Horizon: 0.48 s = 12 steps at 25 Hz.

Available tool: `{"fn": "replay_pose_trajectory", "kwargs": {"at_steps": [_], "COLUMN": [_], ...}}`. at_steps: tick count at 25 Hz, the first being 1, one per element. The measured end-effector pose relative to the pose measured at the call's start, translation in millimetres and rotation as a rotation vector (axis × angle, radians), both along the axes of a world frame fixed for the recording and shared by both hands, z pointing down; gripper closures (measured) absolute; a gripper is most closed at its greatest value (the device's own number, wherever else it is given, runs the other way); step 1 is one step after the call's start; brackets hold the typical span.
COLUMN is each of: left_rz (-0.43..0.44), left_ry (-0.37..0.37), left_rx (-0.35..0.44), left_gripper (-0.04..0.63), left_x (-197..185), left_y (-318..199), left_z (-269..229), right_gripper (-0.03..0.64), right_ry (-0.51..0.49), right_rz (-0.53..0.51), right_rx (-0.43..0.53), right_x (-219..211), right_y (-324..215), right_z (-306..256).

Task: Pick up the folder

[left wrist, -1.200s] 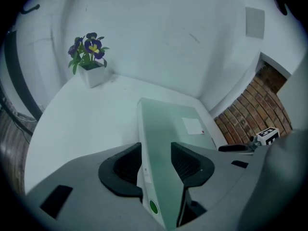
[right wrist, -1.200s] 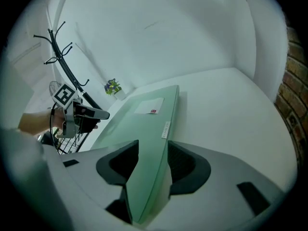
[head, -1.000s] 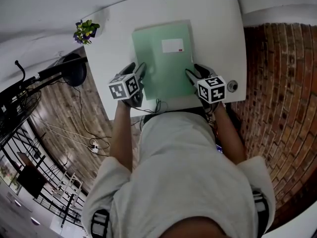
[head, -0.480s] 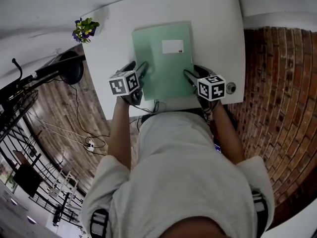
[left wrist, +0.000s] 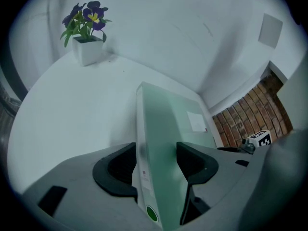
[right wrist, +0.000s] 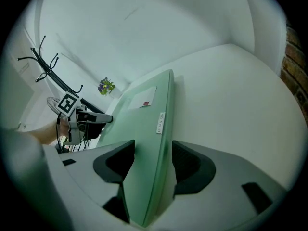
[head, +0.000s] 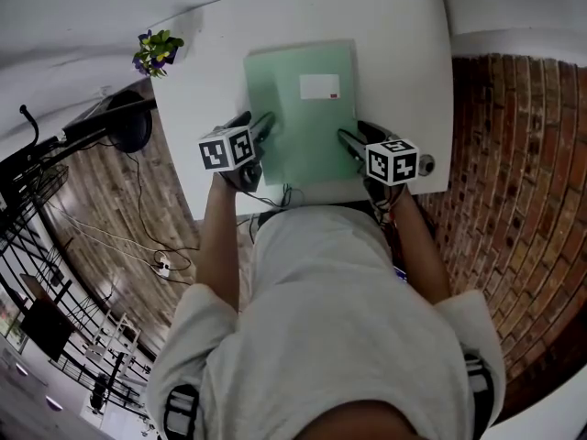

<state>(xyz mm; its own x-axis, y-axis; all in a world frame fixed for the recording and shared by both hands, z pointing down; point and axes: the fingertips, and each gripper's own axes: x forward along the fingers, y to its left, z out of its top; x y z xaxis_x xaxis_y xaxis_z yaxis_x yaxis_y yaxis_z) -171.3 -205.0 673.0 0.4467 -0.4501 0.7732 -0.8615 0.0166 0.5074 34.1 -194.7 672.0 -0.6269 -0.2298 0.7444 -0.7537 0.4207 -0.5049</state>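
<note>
A pale green folder (head: 303,117) with a white label lies flat on the white table (head: 394,44). My left gripper (head: 262,128) straddles the folder's near left edge, my right gripper (head: 348,141) its near right edge. In the left gripper view the folder's spine (left wrist: 161,129) runs between the jaws of the left gripper (left wrist: 156,153), which are opening. In the right gripper view the folder's edge (right wrist: 149,129) sits between the widening jaws of the right gripper (right wrist: 153,153). Neither pair of pads visibly presses on it.
A small potted flower (head: 158,55) stands at the table's far left corner. A small round metal object (head: 427,163) sits at the near right edge. A black stand (head: 110,126) and cables are on the wooden floor to the left, with brick floor to the right.
Both grippers stay at the folder's near edges, shifting only slightly, and their fingers look a little wider apart. The folder has not moved.
</note>
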Motion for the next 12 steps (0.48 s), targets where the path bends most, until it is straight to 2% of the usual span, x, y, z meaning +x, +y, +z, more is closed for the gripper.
{"fn": "replay_pose_trajectory", "kwargs": {"at_steps": [8, 12], "left_rz": [-0.018, -0.008], "left_ry": [0.04, 0.019], "left_rx": [-0.001, -0.012], "left_gripper": [0.337, 0.33], "left_x": [3.6, 6.0], "left_y": [-1.2, -1.9], "left_z": [0.1, 1.6], "right_gripper": [0.374, 0.374], "right_ry": [-0.003, 0.014], "right_rz": [-0.021, -0.041], "right_rx": [-0.003, 0.001], "right_x": [-4.9, -6.0], "right_y": [-1.1, -1.3], "right_z": [0.2, 0.9]}}
